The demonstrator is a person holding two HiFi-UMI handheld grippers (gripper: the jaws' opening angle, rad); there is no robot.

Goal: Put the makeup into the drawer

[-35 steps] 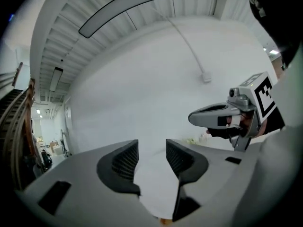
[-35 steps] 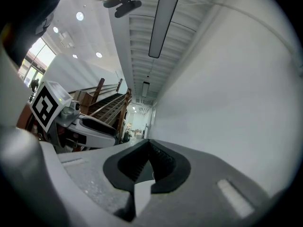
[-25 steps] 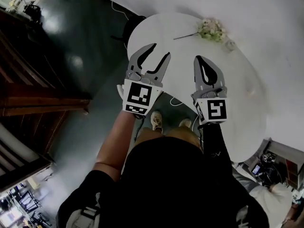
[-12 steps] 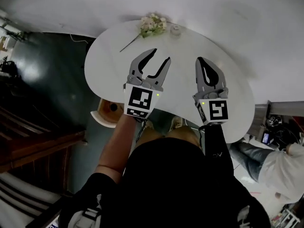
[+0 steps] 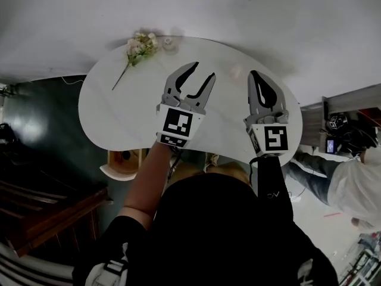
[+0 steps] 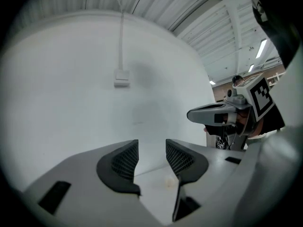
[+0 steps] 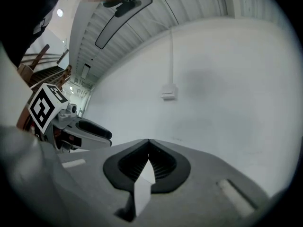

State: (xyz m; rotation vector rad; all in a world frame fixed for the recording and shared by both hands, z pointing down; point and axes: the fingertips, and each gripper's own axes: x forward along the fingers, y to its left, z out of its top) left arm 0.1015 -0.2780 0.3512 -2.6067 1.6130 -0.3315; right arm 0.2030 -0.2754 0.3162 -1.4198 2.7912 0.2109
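I see no drawer, and no makeup that I can tell for sure. A small pale object (image 5: 234,71) lies on the white rounded table (image 5: 119,106) between my two grippers; the left gripper view shows a small pale object (image 6: 168,181) low between the jaws. My left gripper (image 5: 200,71) hovers over the table, open and empty (image 6: 151,150). My right gripper (image 5: 258,75) is shut with nothing in it (image 7: 149,144). Both point towards a plain white wall.
A spray of flowers (image 5: 140,44) and a small white jar (image 5: 169,42) lie at the table's far left. A wooden stool (image 5: 122,159) stands under its near edge. A person in white (image 5: 351,180) is at the right. A wall box (image 6: 121,77) hangs ahead.
The whole view has swung: the table and flowers slid from the upper right to the upper left of the head view. Both grippers stayed side by side, left open and right shut.
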